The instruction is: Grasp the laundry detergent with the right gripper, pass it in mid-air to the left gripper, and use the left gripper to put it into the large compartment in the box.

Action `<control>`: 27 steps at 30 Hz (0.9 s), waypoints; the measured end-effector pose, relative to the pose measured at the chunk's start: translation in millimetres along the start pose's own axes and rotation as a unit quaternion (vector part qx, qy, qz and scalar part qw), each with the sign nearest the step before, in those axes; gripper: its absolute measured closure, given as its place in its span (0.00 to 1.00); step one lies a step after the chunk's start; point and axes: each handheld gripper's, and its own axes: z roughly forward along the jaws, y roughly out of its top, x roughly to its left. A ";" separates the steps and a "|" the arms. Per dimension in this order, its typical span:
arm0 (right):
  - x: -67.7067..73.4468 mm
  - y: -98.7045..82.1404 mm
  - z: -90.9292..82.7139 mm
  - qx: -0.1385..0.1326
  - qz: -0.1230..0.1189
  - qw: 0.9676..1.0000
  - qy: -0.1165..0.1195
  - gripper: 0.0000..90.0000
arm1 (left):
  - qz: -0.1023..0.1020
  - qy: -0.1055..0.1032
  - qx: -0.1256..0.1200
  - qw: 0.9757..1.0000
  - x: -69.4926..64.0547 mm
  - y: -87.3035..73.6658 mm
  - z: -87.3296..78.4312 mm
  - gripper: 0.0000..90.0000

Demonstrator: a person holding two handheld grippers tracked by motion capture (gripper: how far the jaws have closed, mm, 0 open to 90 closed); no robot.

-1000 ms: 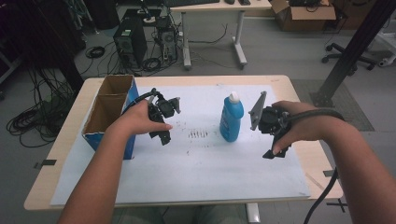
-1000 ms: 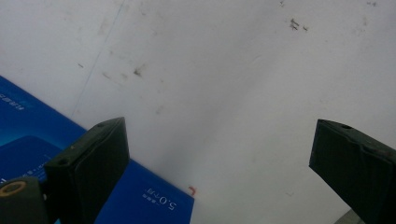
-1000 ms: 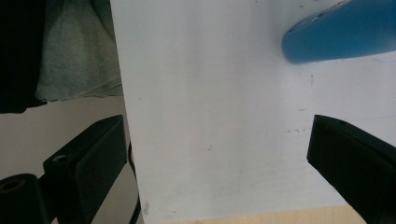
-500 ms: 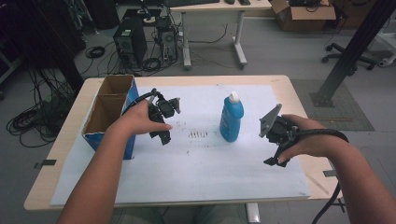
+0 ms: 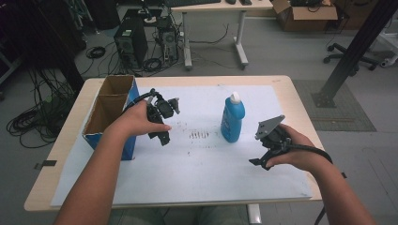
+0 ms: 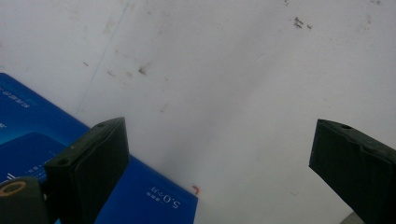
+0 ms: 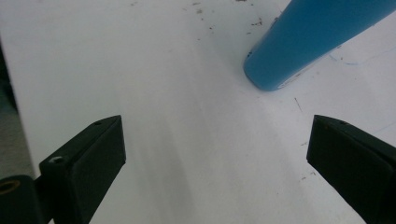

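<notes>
A blue bottle (image 5: pixel 233 118) with a white cap stands upright on the white sheet (image 5: pixel 202 168) near the table's middle. My right gripper (image 5: pixel 261 151) is held low to the right of and nearer than the bottle, apart from it, jaws wide open and empty. In the right gripper view the bottle's base (image 7: pixel 308 37) lies beyond and to the right of the open gripper (image 7: pixel 217 154). My left gripper (image 5: pixel 170 121) hovers left of the bottle, beside the blue box (image 5: pixel 110 105), open and empty. The left gripper view has the open gripper (image 6: pixel 219 154) above the sheet, with the box's blue side (image 6: pixel 28 121) at lower left.
The open cardboard box has two compartments and stands at the table's left edge. Dark smudges (image 5: pixel 199 135) mark the sheet between the grippers. Beyond the wooden table (image 5: pixel 300 108) are computer towers, cables, another desk and a black post.
My right gripper has drawn back from beside the bottle toward the near right of the table. The left gripper has stayed where it was.
</notes>
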 end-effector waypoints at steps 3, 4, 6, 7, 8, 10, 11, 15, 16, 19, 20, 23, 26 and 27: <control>-0.9 -2.1 6.9 -0.012 0.014 1.000 -0.008 0.05 | -0.001 0.001 -0.001 1.000 -0.3 -0.3 -0.2 0.06; -0.9 -2.1 6.9 -0.012 0.014 1.000 -0.008 0.05 | 0.000 0.001 0.000 1.000 -0.6 -0.4 0.0 0.06; -2.5 -4.3 12.5 -0.027 0.030 0.999 -0.019 0.04 | 0.002 0.003 -0.002 1.000 -1.6 0.4 0.2 0.06; -2.7 -4.9 14.3 -0.030 0.036 0.999 -0.026 0.04 | 0.002 0.003 -0.002 1.000 -1.6 0.4 0.2 0.06; -2.7 -4.9 14.3 -0.030 0.036 0.999 -0.026 0.04 | 0.002 0.002 -0.003 1.000 -2.0 0.8 0.4 0.06; -3.2 -7.3 19.9 -0.049 0.053 0.997 -0.037 0.04 | 0.003 0.002 -0.003 1.000 -2.4 1.3 0.5 0.06; -3.2 -7.3 19.9 -0.049 0.053 0.997 -0.037 0.04 | 0.002 0.002 -0.003 1.000 -2.7 1.6 0.4 0.06; -0.5 -11.8 33.5 -0.080 0.080 0.992 -0.061 0.04 | 0.002 0.003 0.002 1.000 -3.6 2.1 0.2 0.06; -0.5 -11.8 33.5 -0.080 0.080 0.992 -0.061 0.04 | 0.001 0.002 0.001 1.000 -3.5 2.1 0.0 0.06; 1.8 -13.6 42.6 -0.120 0.102 0.984 -0.084 0.04 | 0.001 0.003 0.000 1.000 -3.9 2.2 -1.2 0.06; 1.8 -13.6 42.6 -0.120 0.102 0.984 -0.084 0.04 | 0.001 0.003 0.000 1.000 -3.9 2.2 -1.2 0.06; 1.9 -12.3 45.0 -0.152 0.120 0.976 -0.104 0.04 | 0.000 0.003 -0.002 1.000 -3.9 1.3 -2.4 0.06; 1.2 -11.2 45.9 -0.169 0.134 0.969 -0.120 0.03 | -0.002 0.005 0.000 1.000 -3.3 0.7 -2.5 0.06; 0.7 -11.0 46.5 -0.172 0.140 0.967 -0.123 0.03 | -0.002 0.005 -0.001 1.000 -3.0 0.6 -2.9 0.06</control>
